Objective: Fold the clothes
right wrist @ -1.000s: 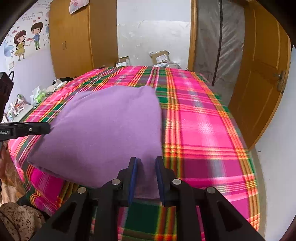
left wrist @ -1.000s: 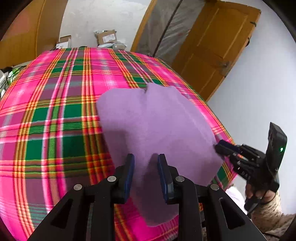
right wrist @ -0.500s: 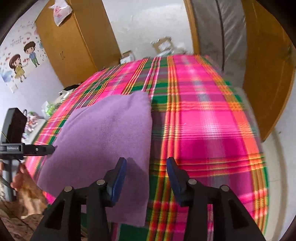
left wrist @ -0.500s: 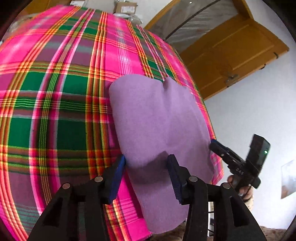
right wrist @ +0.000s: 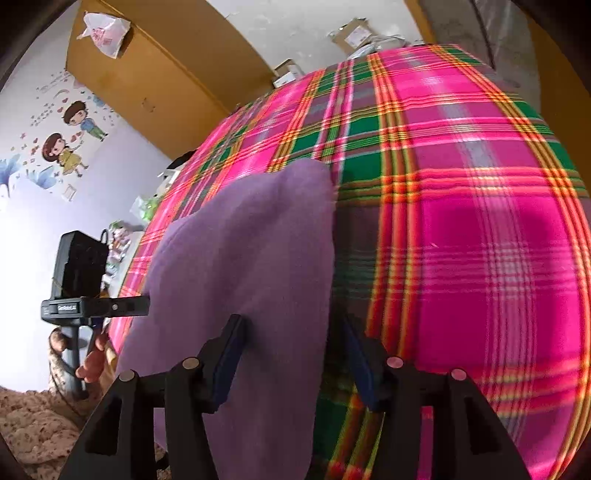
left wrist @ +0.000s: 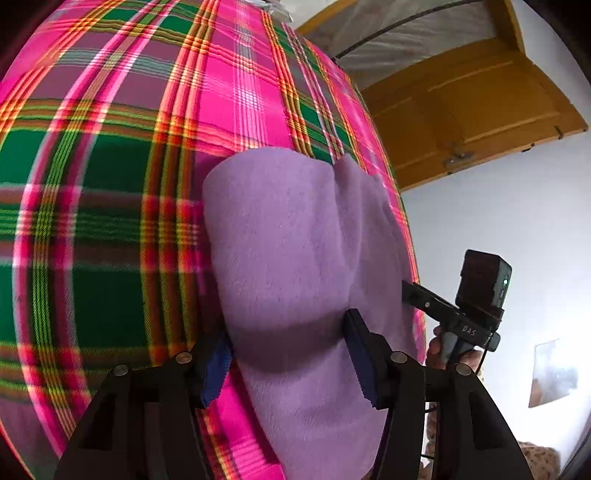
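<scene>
A purple fleece garment (left wrist: 295,240) lies folded on the pink and green plaid bed cover (left wrist: 110,184), its near end hanging over the bed's edge. My left gripper (left wrist: 288,343) straddles its near left part; the jaws are opening and the blue pads stand clear of the cloth between them. In the right wrist view the same garment (right wrist: 251,251) runs under my right gripper (right wrist: 293,332), whose jaws are also opening, with the cloth's right edge between them and unpinched. Each view shows the other gripper beside the garment: the right gripper (left wrist: 417,295) and the left gripper (right wrist: 140,304), each held by a hand.
The plaid bed cover (right wrist: 461,221) stretches far beyond the garment. A wooden door (left wrist: 461,110) stands to the right of the bed and a wooden wardrobe (right wrist: 166,85) at the back left. Cardboard boxes (right wrist: 354,33) sit past the far end. Clutter (right wrist: 118,240) lies beside the bed.
Both grippers' jaws went from nearly shut on the purple cloth to wide apart, letting it go. Both grippers tipped downward and rolled, and the garment now rests on the bed.
</scene>
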`<state>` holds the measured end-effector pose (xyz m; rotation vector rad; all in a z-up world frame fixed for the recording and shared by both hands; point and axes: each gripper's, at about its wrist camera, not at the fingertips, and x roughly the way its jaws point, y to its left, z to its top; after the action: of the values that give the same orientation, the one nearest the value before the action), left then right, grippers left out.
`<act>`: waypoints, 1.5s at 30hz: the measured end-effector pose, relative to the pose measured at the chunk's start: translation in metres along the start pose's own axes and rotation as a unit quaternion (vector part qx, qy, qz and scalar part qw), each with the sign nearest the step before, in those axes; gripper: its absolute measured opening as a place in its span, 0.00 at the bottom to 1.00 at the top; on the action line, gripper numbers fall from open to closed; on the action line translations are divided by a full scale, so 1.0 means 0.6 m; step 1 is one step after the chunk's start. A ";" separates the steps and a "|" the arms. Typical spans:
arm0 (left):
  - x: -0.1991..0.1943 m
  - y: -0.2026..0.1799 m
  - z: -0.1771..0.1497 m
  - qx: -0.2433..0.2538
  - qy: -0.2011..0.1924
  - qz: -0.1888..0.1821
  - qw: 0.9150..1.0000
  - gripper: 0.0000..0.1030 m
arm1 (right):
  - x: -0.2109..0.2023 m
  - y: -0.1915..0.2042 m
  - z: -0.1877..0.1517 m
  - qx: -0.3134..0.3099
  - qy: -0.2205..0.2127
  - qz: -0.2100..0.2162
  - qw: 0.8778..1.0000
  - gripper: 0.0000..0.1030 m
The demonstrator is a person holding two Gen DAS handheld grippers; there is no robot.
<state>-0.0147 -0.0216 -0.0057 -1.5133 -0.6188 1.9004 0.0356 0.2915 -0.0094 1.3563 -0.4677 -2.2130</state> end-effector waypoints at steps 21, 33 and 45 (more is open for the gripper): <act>0.027 -0.009 0.016 -0.005 -0.011 -0.015 1.000 0.43 | 0.000 0.030 -0.007 -0.036 -0.021 -0.001 0.999 0.24; -0.032 -0.009 0.053 0.011 -0.053 -0.010 0.998 0.40 | -0.004 0.097 0.042 -0.043 -0.056 0.009 0.997 0.22; -0.110 0.052 0.147 -0.005 -0.093 0.056 0.994 0.40 | 0.097 0.165 0.150 -0.037 -0.042 0.028 0.998 0.22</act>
<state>-0.0963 -0.0892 0.0378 -1.4130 -0.6378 2.1449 -0.0441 0.1800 0.0407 1.2014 -0.4437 -2.2254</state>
